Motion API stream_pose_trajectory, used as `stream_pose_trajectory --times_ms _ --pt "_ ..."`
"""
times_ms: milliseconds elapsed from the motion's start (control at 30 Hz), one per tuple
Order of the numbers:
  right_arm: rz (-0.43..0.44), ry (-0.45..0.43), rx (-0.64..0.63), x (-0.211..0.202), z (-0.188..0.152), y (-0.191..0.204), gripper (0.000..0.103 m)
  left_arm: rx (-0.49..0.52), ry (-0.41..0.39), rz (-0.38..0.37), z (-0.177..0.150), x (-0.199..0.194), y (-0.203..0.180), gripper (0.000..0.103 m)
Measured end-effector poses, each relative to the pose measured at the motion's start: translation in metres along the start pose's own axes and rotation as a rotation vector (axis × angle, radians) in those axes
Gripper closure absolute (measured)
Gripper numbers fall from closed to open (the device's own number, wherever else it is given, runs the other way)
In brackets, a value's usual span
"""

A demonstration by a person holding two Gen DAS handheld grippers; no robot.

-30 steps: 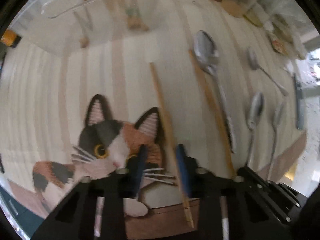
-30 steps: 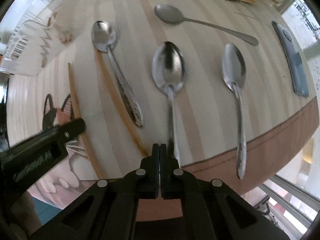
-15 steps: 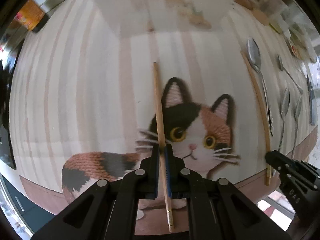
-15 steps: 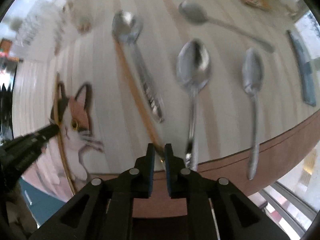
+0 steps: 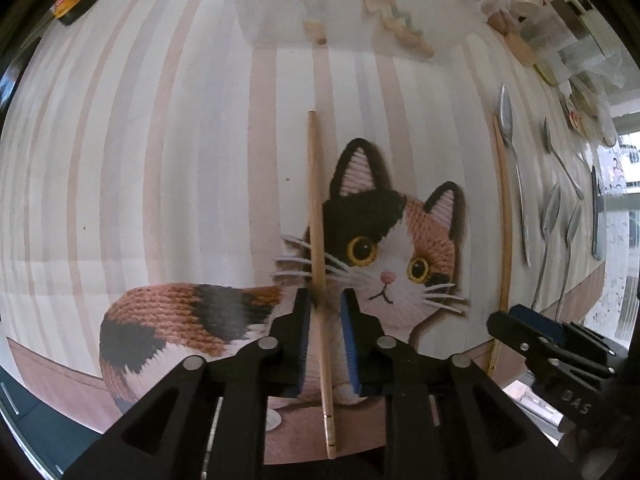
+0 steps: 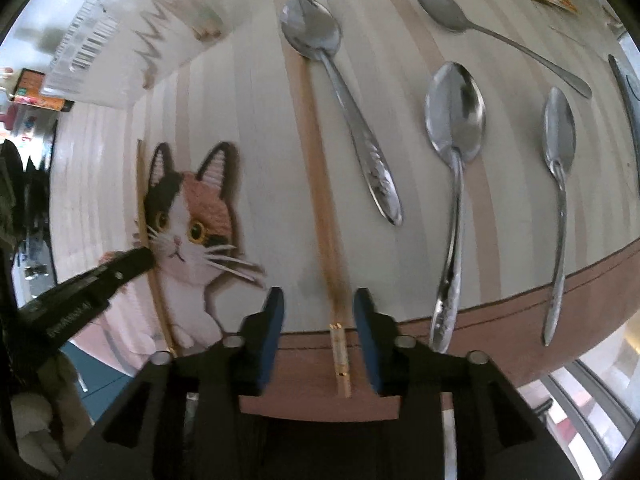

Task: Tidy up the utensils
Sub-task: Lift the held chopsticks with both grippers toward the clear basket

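Note:
Two wooden chopsticks lie on a striped placemat with a knitted cat picture (image 5: 384,256). My left gripper (image 5: 325,312) is open, its blue pads on either side of the left chopstick (image 5: 316,216), which lies across the cat's whiskers. My right gripper (image 6: 319,312) is open, straddling the near end of the second chopstick (image 6: 316,168); that chopstick also shows in the left wrist view (image 5: 505,216). Several metal spoons (image 6: 456,128) lie in a row to the right of it.
A clear plastic organizer tray (image 5: 360,4) stands at the far edge of the mat, also in the right wrist view (image 6: 120,40). A dark flat object (image 6: 628,92) lies at the far right. The table edge (image 6: 520,320) runs close in front of the grippers.
The left gripper closed on its chopstick, carried it left across the cat, and has now opened, leaving it lying. The right gripper opened from shut and moved left from a spoon handle to the second chopstick.

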State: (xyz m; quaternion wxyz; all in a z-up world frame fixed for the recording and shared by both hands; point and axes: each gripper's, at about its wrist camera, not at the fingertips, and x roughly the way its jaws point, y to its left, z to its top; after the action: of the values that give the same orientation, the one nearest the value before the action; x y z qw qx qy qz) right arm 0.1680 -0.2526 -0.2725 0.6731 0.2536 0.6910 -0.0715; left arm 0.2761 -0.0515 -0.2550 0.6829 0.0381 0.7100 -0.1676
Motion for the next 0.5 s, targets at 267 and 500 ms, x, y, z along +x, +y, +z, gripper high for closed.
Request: stream_pose_trajectory --times_ms 267,500 --pt "-0.159 -0.036 -0.084 0.002 0.007 0.035 0.096 0.015 0.004 0.016 -0.003 0.004 -0.016 0.088" --pt "-0.174 0.025 -0.115 0.009 -0.004 0.052 0.096 0.019 0.005 0.024 -0.014 0.006 -0.017 0.088"
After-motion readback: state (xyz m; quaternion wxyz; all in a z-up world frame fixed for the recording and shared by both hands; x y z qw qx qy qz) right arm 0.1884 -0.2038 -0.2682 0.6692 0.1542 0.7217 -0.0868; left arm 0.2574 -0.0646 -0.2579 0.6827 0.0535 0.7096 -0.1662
